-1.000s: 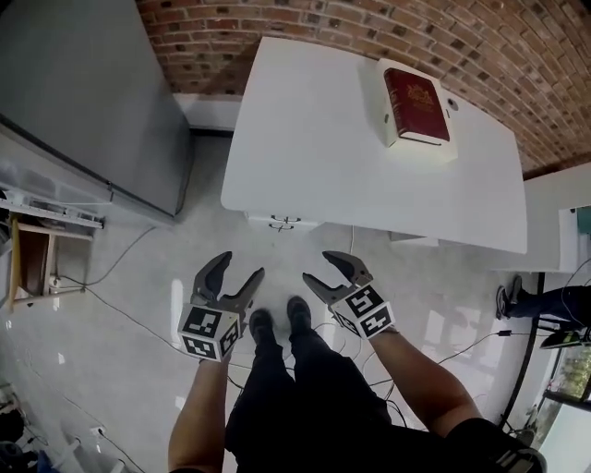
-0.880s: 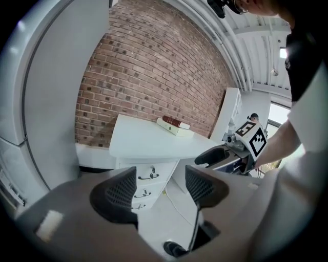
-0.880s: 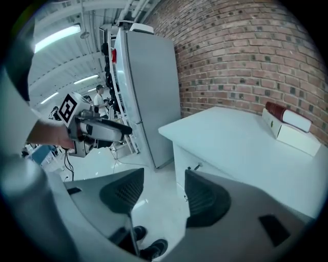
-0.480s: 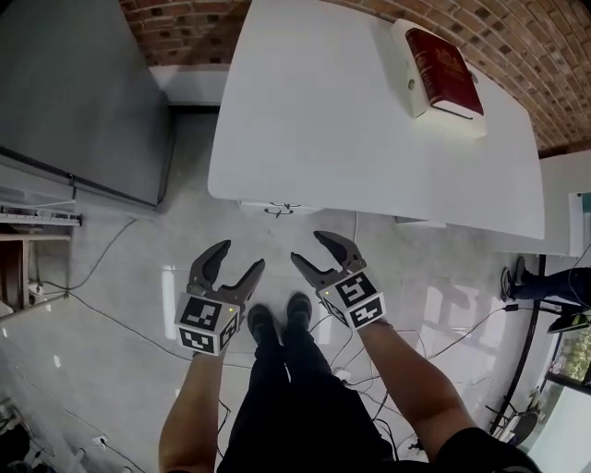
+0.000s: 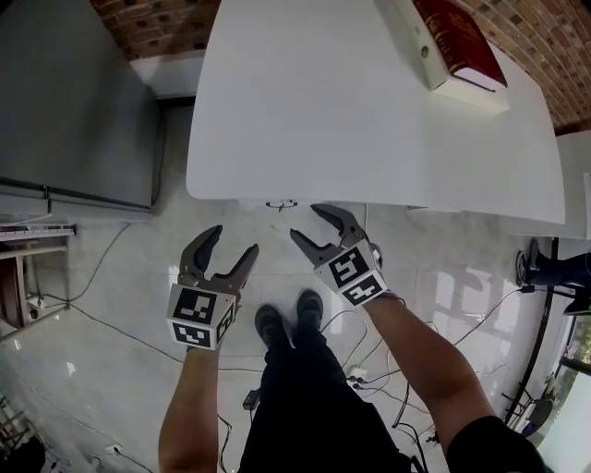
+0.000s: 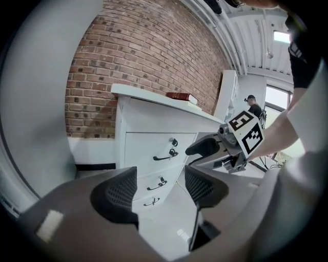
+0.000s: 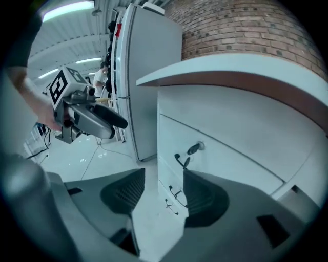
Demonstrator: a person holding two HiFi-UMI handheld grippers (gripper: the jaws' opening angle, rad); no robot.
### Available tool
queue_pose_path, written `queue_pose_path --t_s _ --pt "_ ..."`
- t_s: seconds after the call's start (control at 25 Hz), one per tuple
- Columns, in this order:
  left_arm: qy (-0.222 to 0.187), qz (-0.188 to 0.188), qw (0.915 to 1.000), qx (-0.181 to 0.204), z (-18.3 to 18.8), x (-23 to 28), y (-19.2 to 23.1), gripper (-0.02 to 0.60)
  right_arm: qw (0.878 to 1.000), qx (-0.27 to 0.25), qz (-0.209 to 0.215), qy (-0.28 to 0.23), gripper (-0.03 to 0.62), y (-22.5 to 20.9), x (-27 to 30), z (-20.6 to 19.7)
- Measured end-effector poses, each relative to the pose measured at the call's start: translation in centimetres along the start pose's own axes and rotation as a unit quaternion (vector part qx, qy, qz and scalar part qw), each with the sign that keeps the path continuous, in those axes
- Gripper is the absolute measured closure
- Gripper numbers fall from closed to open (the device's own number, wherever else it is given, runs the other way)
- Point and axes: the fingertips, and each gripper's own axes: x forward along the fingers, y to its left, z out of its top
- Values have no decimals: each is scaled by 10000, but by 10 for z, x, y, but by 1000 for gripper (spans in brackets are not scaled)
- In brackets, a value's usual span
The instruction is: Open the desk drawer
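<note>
at the white desk (image 5: 369,111), which fills the head view from 11 to 2 o'clock, we hold two grippers low over the pale floor (image 5: 111,369). the left gripper (image 5: 233,242) sits at 7 o'clock from the desk's near edge, its jaws spread wide with nothing between them. the right gripper (image 5: 307,223) sits just beside it at 3 o'clock, jaws just as wide and also empty, its tips near the desk edge but not touching it.

from above, the drawers hide under the desktop and only a dark handle (image 5: 282,204) peeks out at 12 o'clock from the grippers. the left gripper view shows three drawers stacked under the top. the top drawer (image 6: 146,143) lies at 12 o'clock from that gripper's jaws, its front flush and shut. it has a black handle and a small lock knob (image 6: 174,142) just above that. both grippers are well apart from it.

a red book (image 5: 457,37) lies on a white block (image 5: 427,57) at the desk's far 1 o'clock corner. a grey cabinet (image 5: 74,92) stands at 10 o'clock, against the brick wall (image 5: 138,18). our dark shoes (image 5: 286,323) show at 6 o'clock, with thin cables (image 5: 92,319) trailing over the floor beside them.
</note>
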Motion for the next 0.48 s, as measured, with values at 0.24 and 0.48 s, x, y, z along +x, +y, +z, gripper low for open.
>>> queue_pose_path --t_s 0.24,0.48 --pt "-59 -9 10000 -72 -5 16 8 282 9989 -453 -8 91 361 -14 17 -3" --pt "-69 35 10000 -18 -10 20 13 282 9940 -998 -339 302 368 -34 33 -7"
